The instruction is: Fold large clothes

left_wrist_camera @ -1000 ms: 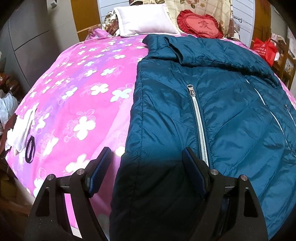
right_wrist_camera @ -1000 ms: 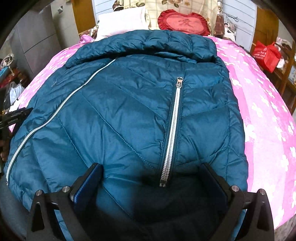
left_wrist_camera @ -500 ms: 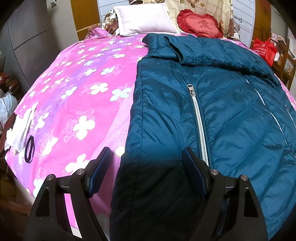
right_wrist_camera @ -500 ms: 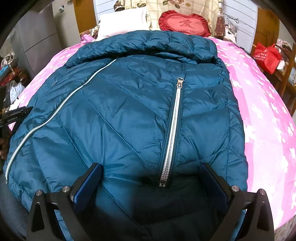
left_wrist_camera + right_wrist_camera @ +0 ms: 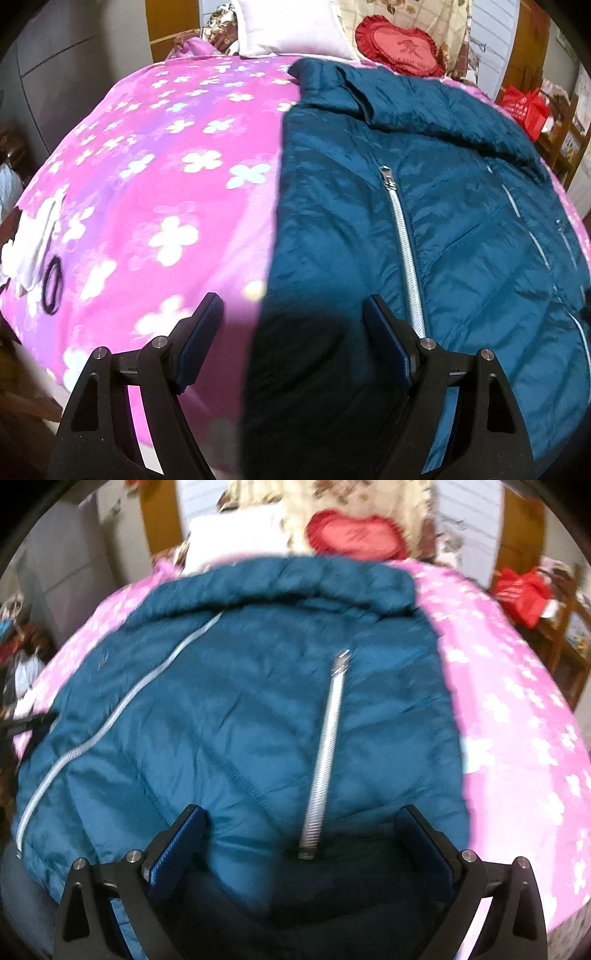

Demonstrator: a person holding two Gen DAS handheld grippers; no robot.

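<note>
A dark teal quilted jacket (image 5: pixel 424 206) lies spread flat on the pink flowered bed cover (image 5: pixel 155 177), collar toward the pillows. It also fills the right wrist view (image 5: pixel 236 709), with silver zippers (image 5: pixel 327 746) running along it. My left gripper (image 5: pixel 293 317) is open and empty, low over the jacket's left hem edge. My right gripper (image 5: pixel 301 830) is open and empty, low over the hem near the bottom of a pocket zipper. The tip of the left gripper shows at the left edge of the right wrist view (image 5: pixel 29 722).
A white pillow (image 5: pixel 291 29) and a red heart cushion (image 5: pixel 402 50) lie at the bed head. A white cloth (image 5: pixel 31 243) and a black hair tie (image 5: pixel 51 286) lie at the bed's left edge. A red bag (image 5: pixel 524 110) stands right of the bed.
Both grippers have shifted forward and a little lower toward the jacket hem. The right wrist view is now blurred by motion. Both stay open.
</note>
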